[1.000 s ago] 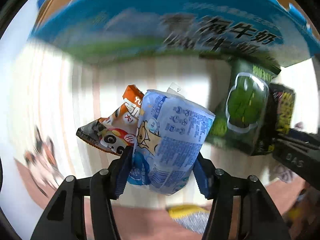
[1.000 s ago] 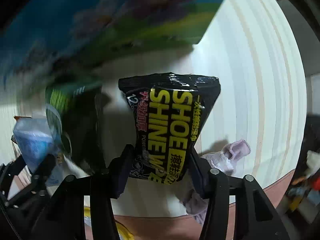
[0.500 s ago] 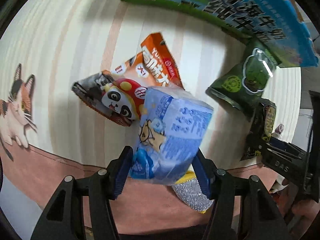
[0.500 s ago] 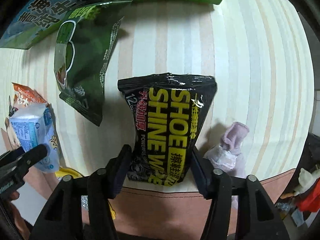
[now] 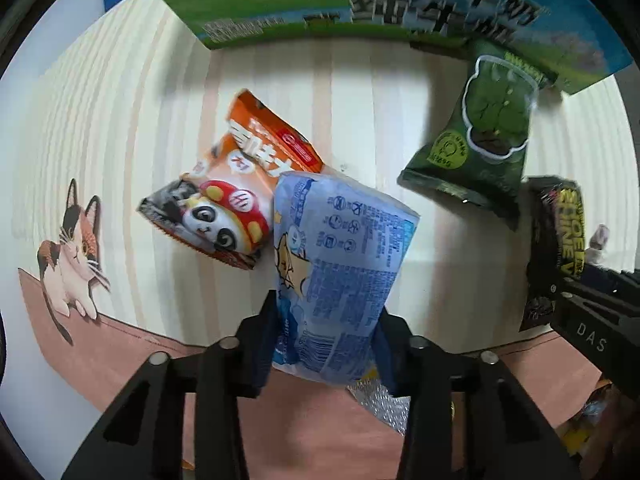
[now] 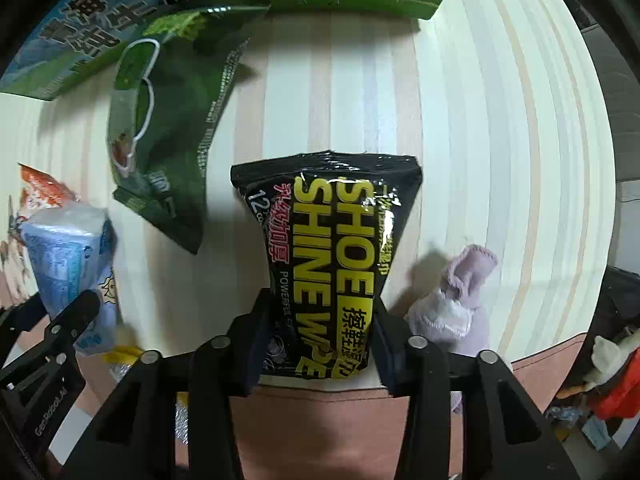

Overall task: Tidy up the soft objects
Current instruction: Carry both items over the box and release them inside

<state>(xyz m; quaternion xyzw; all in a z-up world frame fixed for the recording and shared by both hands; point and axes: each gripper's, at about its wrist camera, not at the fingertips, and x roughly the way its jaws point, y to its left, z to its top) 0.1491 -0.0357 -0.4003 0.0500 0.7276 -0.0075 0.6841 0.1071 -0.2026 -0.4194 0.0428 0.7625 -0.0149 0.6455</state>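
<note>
Left gripper (image 5: 326, 344) clamped on blue tissue pack (image 5: 340, 268) above striped mat (image 5: 120, 128), beside orange panda snack bag (image 5: 236, 196); right gripper (image 6: 320, 332) clamped on black shoe shine wipes pack (image 6: 332, 248), green snack bag (image 6: 168, 128) left, lilac sock (image 6: 460, 300) right.

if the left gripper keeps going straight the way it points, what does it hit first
Probably the orange panda snack bag: the blue packet held by the left gripper already overlaps its edge in view. Depth is unclear; it could meet the striped table instead.

striped tablecloth (image 5: 360, 120) under orange snack bag (image 5: 240, 184), green pouch (image 5: 480, 140), lilac cloth (image 6: 460, 304)
</note>
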